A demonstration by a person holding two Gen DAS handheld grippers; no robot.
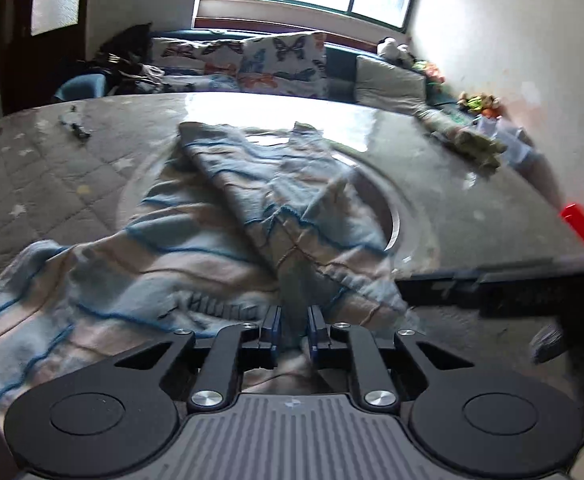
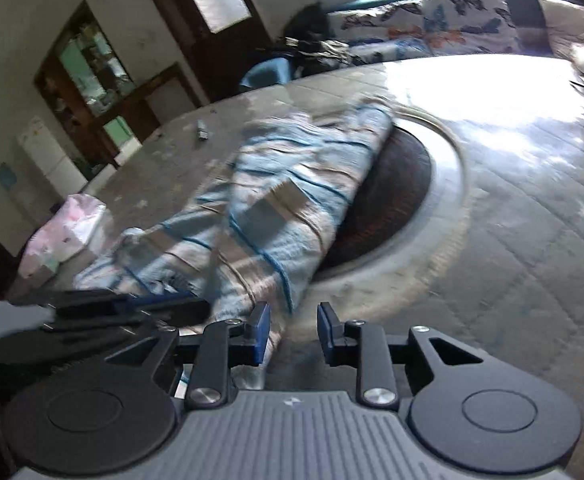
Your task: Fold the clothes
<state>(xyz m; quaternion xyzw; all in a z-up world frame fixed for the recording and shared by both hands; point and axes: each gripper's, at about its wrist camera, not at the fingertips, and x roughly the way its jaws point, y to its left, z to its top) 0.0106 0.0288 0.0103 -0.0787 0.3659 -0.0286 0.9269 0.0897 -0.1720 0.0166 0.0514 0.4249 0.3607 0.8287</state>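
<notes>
A blue, beige and white striped knit garment (image 1: 220, 216) lies crumpled on the round table, partly over its central turntable. My left gripper (image 1: 295, 330) is shut on a bunched fold of the garment at its near edge. In the right wrist view the garment (image 2: 292, 192) stretches away from the near edge. My right gripper (image 2: 293, 330) is open, its left finger beside the garment's near corner, nothing between the jaws. The right gripper shows as a dark bar at the right of the left wrist view (image 1: 491, 284); the left gripper shows at the lower left of the right wrist view (image 2: 132, 308).
The table (image 1: 52, 168) has a grey quilted star-print cover under clear plastic, with a round turntable (image 2: 391, 196) in the middle. A small dark object (image 1: 76, 130) lies far left, a red object (image 1: 581, 224) at the right edge, a pink bag (image 2: 68, 228) left. A butterfly-print sofa (image 1: 252, 64) stands behind.
</notes>
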